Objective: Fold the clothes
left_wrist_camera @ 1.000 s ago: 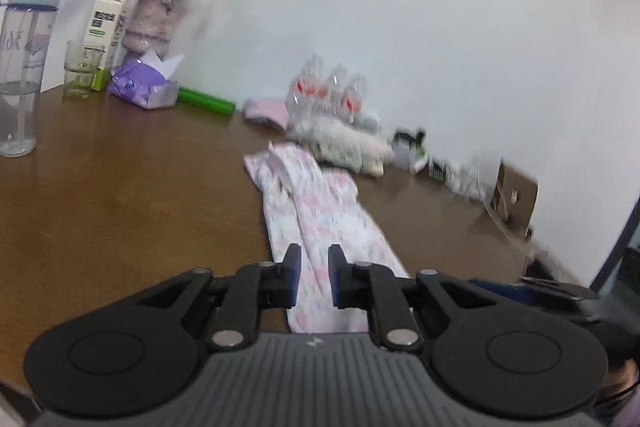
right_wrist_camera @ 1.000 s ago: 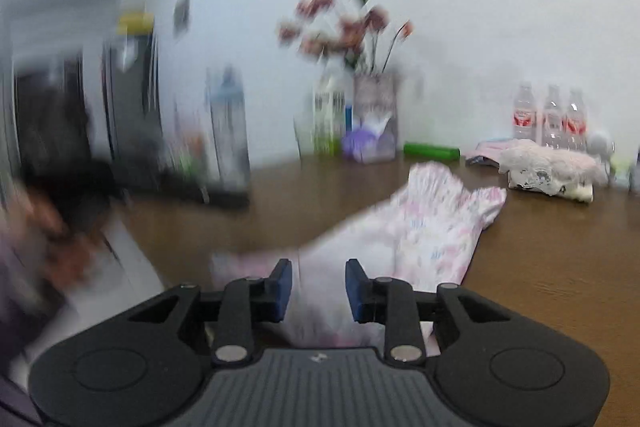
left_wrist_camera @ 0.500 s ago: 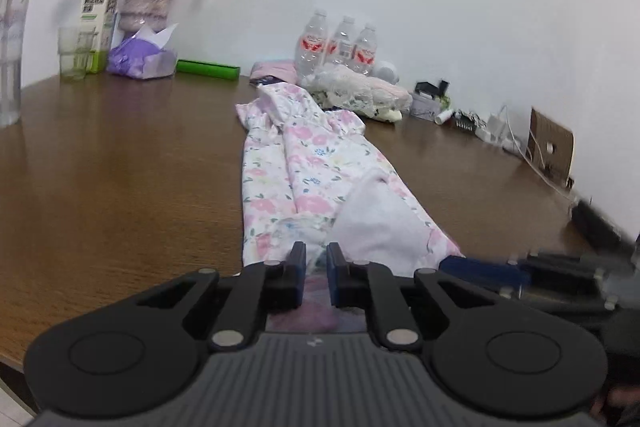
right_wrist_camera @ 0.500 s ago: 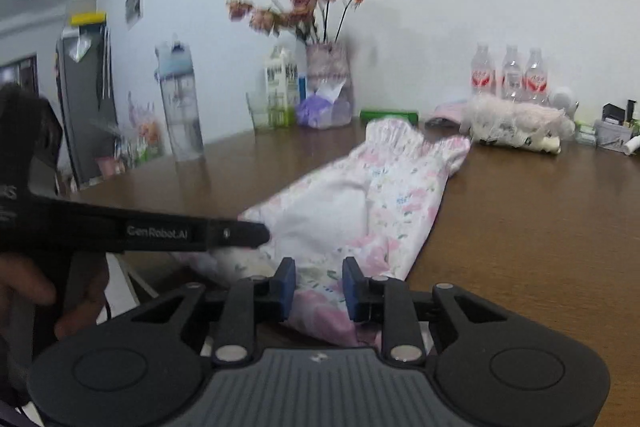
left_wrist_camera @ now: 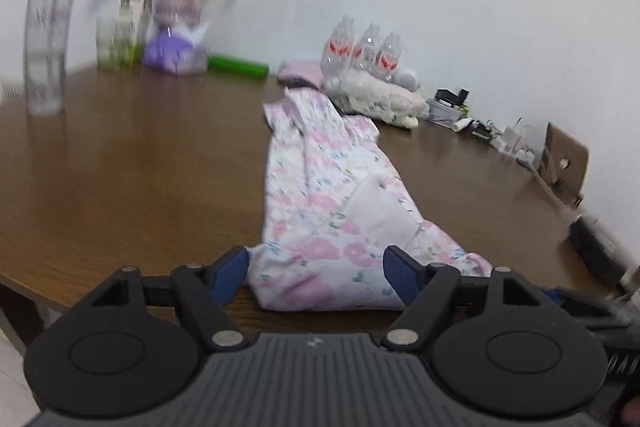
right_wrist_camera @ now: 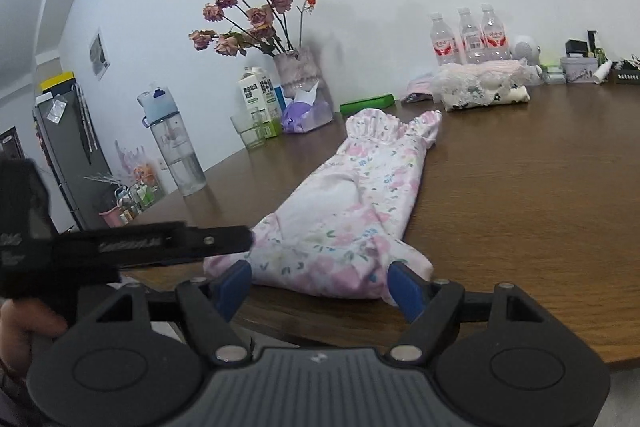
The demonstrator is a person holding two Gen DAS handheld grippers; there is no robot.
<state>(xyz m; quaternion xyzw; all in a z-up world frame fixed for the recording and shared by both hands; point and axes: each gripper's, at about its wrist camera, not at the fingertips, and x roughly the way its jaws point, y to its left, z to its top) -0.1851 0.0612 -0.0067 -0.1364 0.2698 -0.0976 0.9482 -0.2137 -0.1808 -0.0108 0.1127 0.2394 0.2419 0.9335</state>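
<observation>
Both grippers have spread wide since half a second ago, when their blue-padded fingers were nearly together at the garment's near hem. Now the left gripper [left_wrist_camera: 316,269] and the right gripper [right_wrist_camera: 320,285] stand wide apart and hold nothing, each just short of that hem. The pink floral cotton garment [left_wrist_camera: 320,203] lies folded lengthwise on the brown wooden table [left_wrist_camera: 132,163], its near end at the table's front edge, its gathered far end toward the three clear water bottles [right_wrist_camera: 470,37].
</observation>
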